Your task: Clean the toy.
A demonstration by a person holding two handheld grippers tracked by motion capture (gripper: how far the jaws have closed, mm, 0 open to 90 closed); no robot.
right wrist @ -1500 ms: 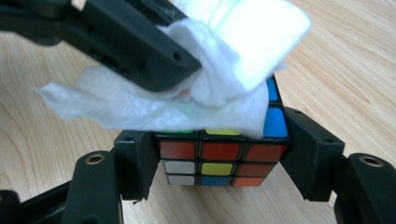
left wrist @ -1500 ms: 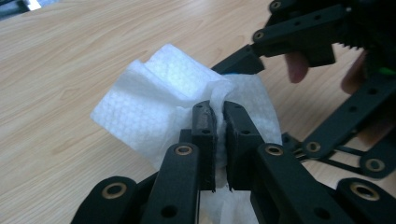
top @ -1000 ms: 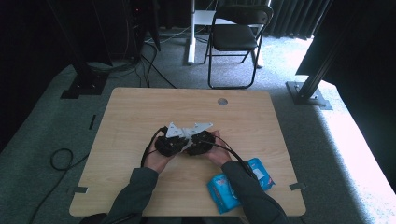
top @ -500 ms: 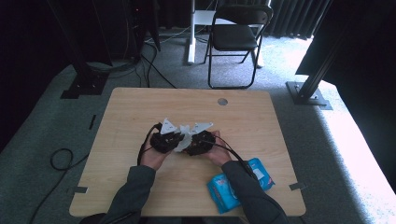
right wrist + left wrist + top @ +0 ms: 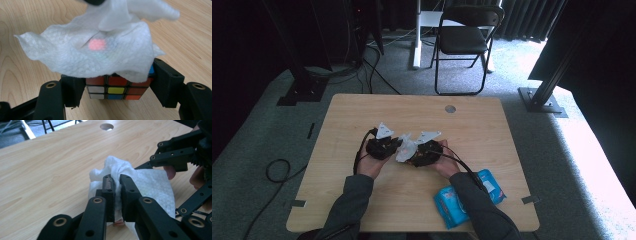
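A colourful puzzle cube (image 5: 116, 90) sits between the jaws of my right gripper (image 5: 117, 87), which is shut on its two sides. A white wipe (image 5: 100, 55) lies draped over the cube's top, and a pink square shows through it. My left gripper (image 5: 117, 181) pinches a fold of the wipe (image 5: 150, 182); its jaws have just been opening a little, with the wipe still between them. In the high view both grippers meet at the table's middle, left gripper (image 5: 398, 147) and right gripper (image 5: 413, 153), with the wipe (image 5: 406, 147) bunched between them.
A blue pack of wipes (image 5: 467, 195) lies near the table's front right edge, beside the right forearm. The wooden table (image 5: 337, 190) has a round hole (image 5: 450, 108) at the back. A folding chair (image 5: 464, 40) stands beyond the table, and cables lie on the floor at left.
The left gripper has shifted slightly left and away with the wipe. The right hand and the cube have kept still.
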